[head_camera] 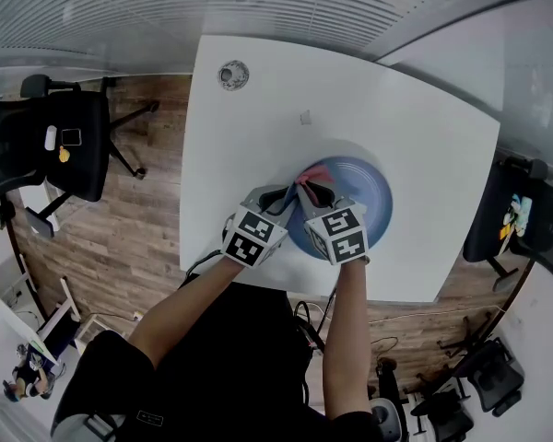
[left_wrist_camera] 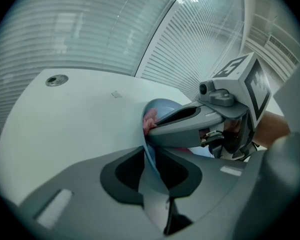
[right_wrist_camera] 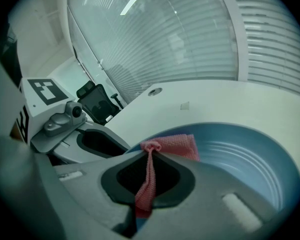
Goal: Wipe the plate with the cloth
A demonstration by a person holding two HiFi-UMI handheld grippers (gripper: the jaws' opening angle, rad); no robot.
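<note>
Pinching plate (head_camera: pixel 364 201) rim, left gripper (head_camera: pixel 282 199); right gripper (right_wrist_camera: pixel 147 176) (clamped on cloth (right_wrist_camera: pixel 177 145)) inside, wide table (head_camera: pixel 258 109) beyond.

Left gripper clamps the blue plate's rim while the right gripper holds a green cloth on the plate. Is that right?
No: the cloth is pink, not green, as the right gripper view shows. The left gripper does clamp the blue plate by its rim while the right gripper holds the cloth on it.
</note>
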